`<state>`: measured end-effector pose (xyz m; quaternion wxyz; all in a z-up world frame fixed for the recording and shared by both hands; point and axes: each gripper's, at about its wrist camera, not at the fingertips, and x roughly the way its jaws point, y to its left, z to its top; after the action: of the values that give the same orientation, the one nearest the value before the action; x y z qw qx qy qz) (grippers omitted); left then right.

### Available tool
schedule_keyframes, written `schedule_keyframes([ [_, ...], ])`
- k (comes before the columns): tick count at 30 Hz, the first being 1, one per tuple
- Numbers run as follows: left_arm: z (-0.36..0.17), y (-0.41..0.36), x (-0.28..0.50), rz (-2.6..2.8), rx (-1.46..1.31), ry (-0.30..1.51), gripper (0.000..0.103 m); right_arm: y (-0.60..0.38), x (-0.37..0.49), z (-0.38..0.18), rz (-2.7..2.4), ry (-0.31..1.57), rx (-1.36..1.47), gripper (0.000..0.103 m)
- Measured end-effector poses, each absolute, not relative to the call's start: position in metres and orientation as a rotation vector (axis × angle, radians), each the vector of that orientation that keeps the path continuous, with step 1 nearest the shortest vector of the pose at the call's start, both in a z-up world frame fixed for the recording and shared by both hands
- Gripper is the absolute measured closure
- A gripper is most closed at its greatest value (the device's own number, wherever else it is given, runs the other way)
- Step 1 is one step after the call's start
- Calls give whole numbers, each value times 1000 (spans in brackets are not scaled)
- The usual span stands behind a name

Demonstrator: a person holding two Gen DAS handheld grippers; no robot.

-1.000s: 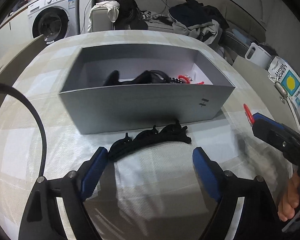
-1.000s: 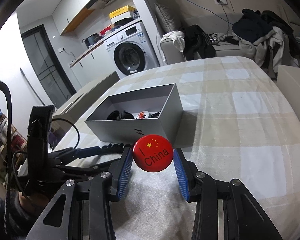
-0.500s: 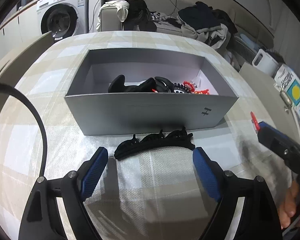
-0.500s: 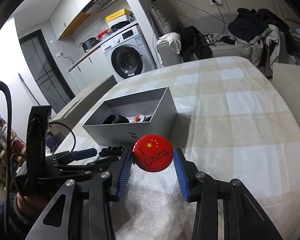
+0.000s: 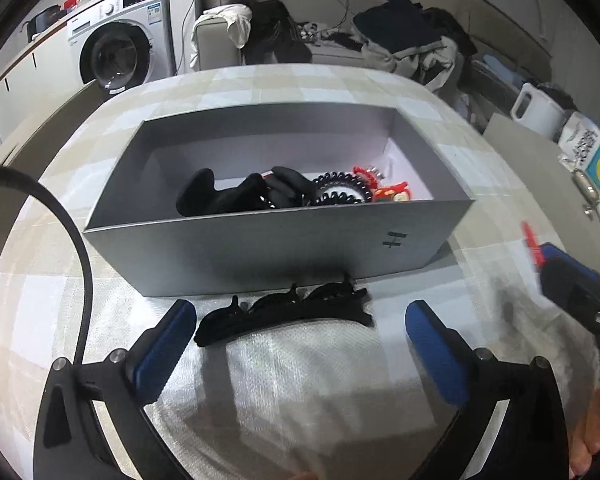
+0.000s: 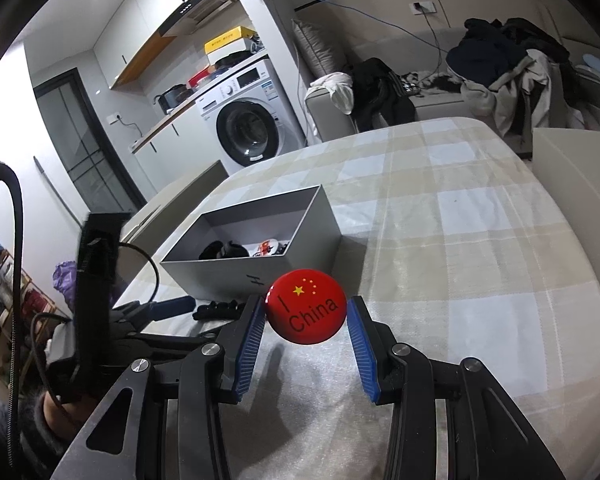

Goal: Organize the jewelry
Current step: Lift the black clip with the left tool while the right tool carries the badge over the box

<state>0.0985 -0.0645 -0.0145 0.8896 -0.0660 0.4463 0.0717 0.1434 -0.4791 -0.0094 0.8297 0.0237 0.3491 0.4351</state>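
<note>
The right gripper (image 6: 306, 312) has its jaws closed on one round red badge (image 6: 305, 306) printed with yellow stars and the word "China", pinched at its left and right edges and held clear above the table (image 6: 480, 248). The left gripper (image 5: 300, 340) has its jaws spread wide and holds nothing; one black hair clip (image 5: 284, 312) lies on the checked tablecloth between the blue pads (image 5: 164, 352), touching neither. Just behind the clip stands one open grey box (image 5: 260, 248), long side toward the left gripper. Inside it lie black fabric pieces whose number cannot be told, one black coiled hair tie (image 5: 338, 192) and small red ornaments (image 5: 384, 190). The left gripper sits low and level over the table, pointed at the box. The right gripper is held higher, off the box's right end, angled toward it; in its view the left gripper's handle appears at the left. One white washing machine (image 6: 246, 120) stands beyond the table.
</note>
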Motion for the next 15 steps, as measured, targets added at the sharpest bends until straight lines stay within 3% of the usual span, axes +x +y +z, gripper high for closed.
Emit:
schedule_keyframes([
  [10, -26, -59, 98, 215, -125, 972, 2, -479, 146, -10, 918, 746, 52, 62],
  [13, -24, -55, 90, 204, -117, 956, 12, -479, 147, -11, 919, 749, 50, 62],
  [15, -24, -55, 86, 182, -105, 957, 12, -477, 146, -12, 920, 751, 44, 62],
])
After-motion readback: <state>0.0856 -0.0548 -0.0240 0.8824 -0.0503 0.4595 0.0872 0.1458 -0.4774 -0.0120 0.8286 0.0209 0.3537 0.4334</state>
